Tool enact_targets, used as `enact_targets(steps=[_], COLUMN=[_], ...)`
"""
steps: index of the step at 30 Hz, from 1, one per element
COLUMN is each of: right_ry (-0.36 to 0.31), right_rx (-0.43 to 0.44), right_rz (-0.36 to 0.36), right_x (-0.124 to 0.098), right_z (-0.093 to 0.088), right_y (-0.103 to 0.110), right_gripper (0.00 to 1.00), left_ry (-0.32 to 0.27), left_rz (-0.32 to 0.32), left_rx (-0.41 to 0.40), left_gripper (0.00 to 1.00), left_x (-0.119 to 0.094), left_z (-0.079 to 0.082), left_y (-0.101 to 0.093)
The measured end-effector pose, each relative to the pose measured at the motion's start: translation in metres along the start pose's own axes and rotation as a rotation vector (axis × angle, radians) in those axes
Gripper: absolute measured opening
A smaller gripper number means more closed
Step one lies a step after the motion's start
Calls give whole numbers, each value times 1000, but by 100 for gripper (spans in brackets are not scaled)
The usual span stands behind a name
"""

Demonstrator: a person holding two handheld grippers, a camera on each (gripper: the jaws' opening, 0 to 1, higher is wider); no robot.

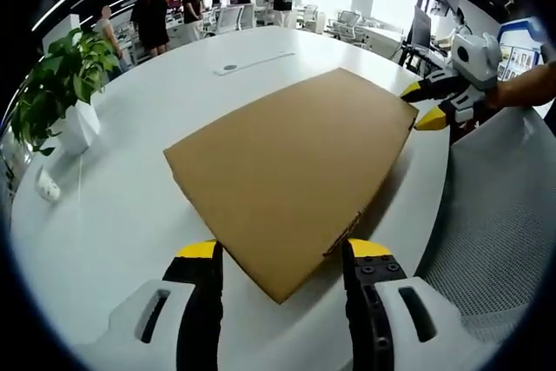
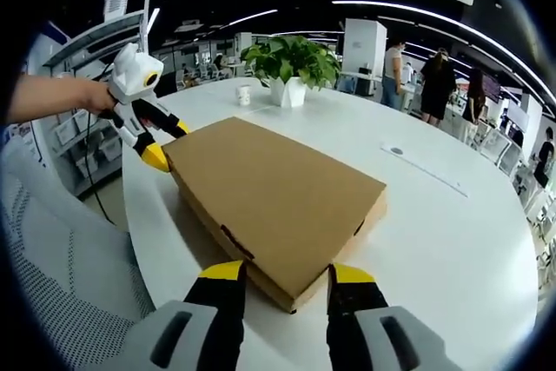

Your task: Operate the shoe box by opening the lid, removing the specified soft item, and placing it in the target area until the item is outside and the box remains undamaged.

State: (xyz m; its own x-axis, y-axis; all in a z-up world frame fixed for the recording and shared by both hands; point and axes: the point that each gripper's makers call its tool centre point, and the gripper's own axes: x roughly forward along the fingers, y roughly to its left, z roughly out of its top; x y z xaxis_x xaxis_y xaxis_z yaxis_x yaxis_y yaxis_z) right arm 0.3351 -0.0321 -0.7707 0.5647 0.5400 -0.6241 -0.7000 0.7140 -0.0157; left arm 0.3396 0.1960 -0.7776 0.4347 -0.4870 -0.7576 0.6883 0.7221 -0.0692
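- Your shoe box (image 1: 291,184) lies flat on the white bench (image 1: 113,215), lid down and closed, a plain brown cardboard carton.
- Your left gripper (image 1: 282,254) sits at one near corner of the box, jaws spread wide, with the corner between the yellow tips; whether they touch the cardboard I cannot tell.
- Your right gripper (image 2: 282,277) stands at the opposite corner, jaws likewise wide apart around that corner.
- In the left gripper view the right gripper appears at the far right corner of the box; in the right gripper view the left gripper shows at the far left corner.
- A potted plant (image 2: 291,67) stands on the bench beyond the box, with a small cup (image 2: 243,95) beside it.
- A mesh chair (image 1: 499,232) is close to the bench edge.
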Motion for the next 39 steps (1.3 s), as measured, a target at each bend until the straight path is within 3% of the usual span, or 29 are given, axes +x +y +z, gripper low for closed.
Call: enact_targets(steps=[11, 23, 39], right_ry=[-8, 30, 41], right_rx=[-26, 5, 56], right_rz=[1, 1, 3], right_x=[2, 9, 8], right_z=[-3, -17, -15], right_y=[-2, -1, 0], right_gripper=[34, 32, 31], left_ry=[-70, -122, -127], left_rz=[27, 90, 111], left_rx=[-3, -85, -105], left_gripper=[57, 49, 45], left_x=[1, 4, 0], left_z=[-4, -17, -14], left_y=[1, 0, -2])
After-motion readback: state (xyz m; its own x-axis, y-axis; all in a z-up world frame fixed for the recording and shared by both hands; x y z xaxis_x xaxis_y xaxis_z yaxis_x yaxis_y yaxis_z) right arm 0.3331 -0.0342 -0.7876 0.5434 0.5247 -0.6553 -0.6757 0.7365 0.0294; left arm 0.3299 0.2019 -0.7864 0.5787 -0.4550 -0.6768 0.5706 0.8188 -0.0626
